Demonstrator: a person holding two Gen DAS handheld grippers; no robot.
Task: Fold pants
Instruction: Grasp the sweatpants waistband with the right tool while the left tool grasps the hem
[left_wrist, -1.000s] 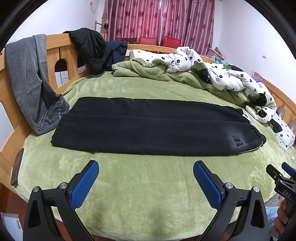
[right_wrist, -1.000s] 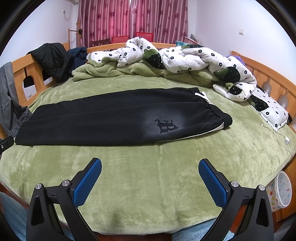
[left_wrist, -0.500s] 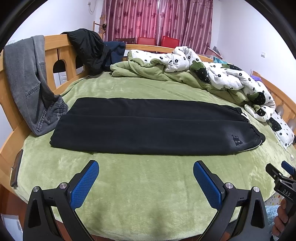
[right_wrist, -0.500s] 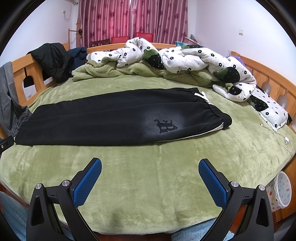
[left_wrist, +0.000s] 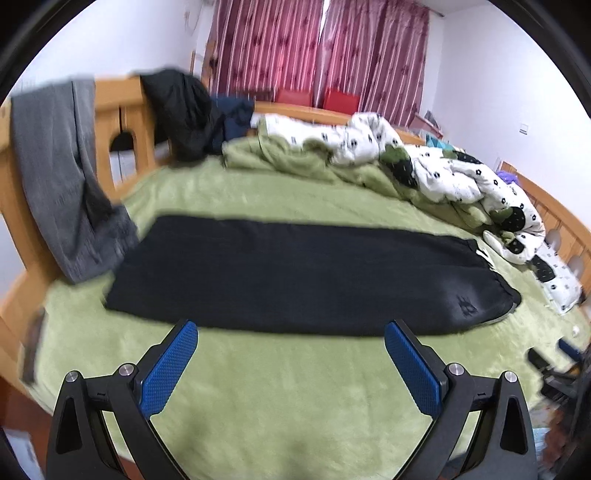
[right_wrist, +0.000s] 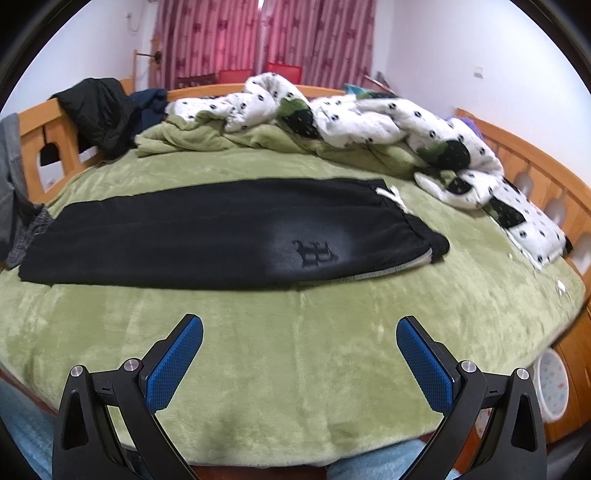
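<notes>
The black pants (left_wrist: 295, 273) lay lengthwise, legs stacked, across mid-frame on the green bed (right_wrist: 295, 369), both grippers (left_wrist: 290, 354) (right_wrist: 299, 350) empty with jaws wide apart, so the next move likely meant gripping the ends.

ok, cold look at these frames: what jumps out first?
The black pants lie flat, folded lengthwise, across the middle of the green blanket, waistband to the right. Behind them a spotted white quilt is heaped along the far side. Both grippers, left and right, hover near the front edge, jaws wide open.
</notes>
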